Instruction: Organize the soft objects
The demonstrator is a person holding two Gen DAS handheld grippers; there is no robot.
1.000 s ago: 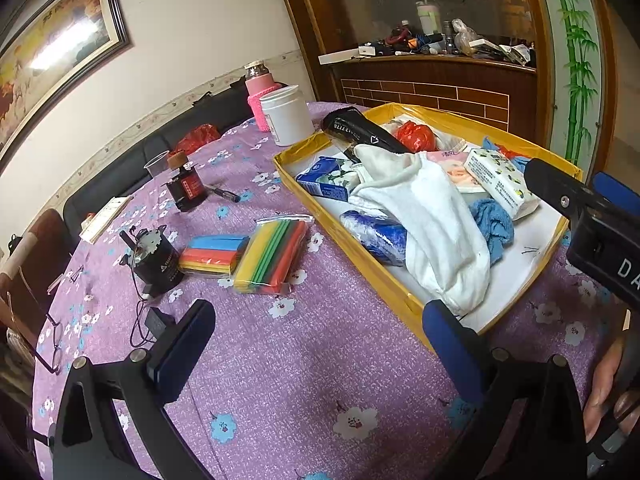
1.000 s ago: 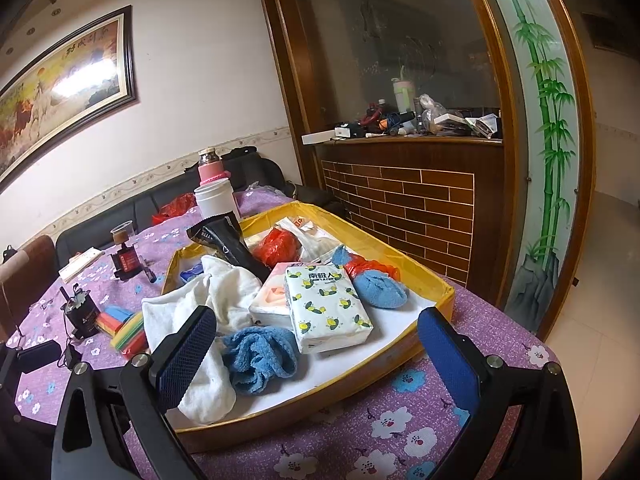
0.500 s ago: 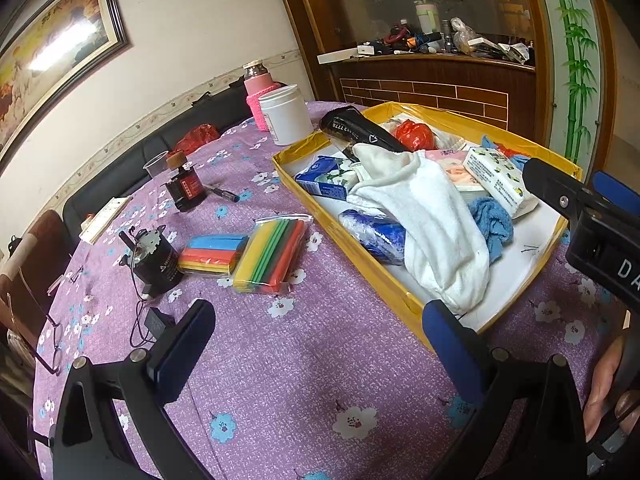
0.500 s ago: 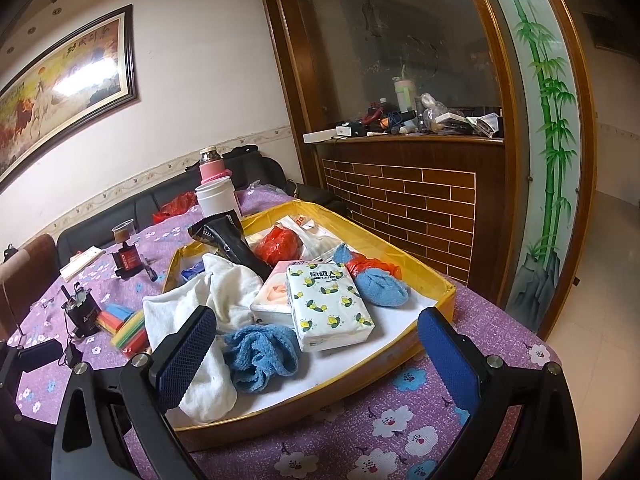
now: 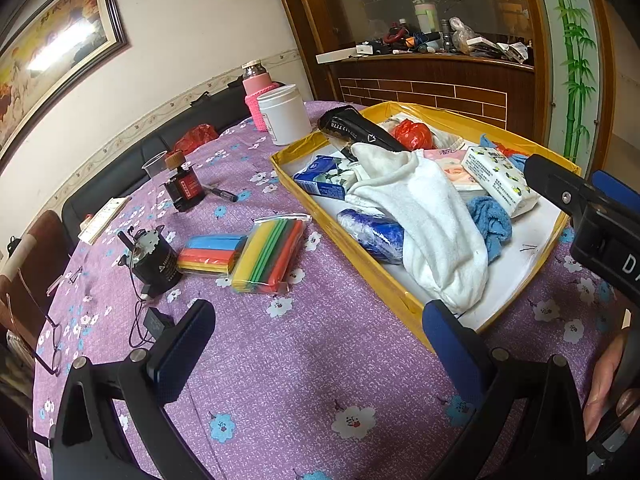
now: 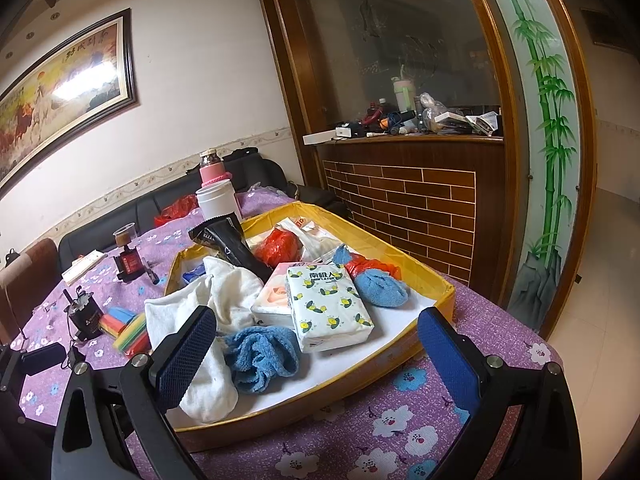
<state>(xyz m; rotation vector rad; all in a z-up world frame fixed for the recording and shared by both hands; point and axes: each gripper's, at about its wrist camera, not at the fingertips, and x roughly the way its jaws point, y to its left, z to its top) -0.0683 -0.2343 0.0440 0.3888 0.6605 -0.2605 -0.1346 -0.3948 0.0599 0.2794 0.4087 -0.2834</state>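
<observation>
Purple flowered cloth is covering the table (image 5: pixel 304 364), and a shallow yellow tray (image 5: pixel 360 256) is sitting on it toward the right side, holding a jumble of soft things. A white towel (image 5: pixel 432 216) is sprawling across the middle of the tray, its lower end drooping close to the near rim. A crumpled blue cloth (image 6: pixel 260 356) is lying just beside the towel, touching a tissue pack (image 6: pixel 328 304) printed with small lemons, which is leaning on a pink-and-white pack behind it. A second blue cloth (image 6: pixel 380 288) is bunching up at the tray's far right, against something red. A blue-wrapped roll (image 5: pixel 372 234) is resting along the tray's left wall, partly under the towel, and a black pouch (image 5: pixel 356 130) is propping over the far corner beside a red plastic bag (image 5: pixel 412 134). Outside the tray, a bag of coloured strips (image 5: pixel 268 254) is lying on the cloth next to a rainbow block (image 5: pixel 210 254), with a black canister (image 5: pixel 154 260) to their left and a white jar (image 5: pixel 284 114) standing beyond the tray. The left gripper (image 5: pixel 320 344) is hovering over bare cloth just short of the tray's near corner, its fingers spread wide with nothing between them. The right gripper (image 6: pixel 316 348) is hanging above the tray's near edge, likewise spread and gripping nothing, with the crumpled blue cloth showing between its fingers.
</observation>
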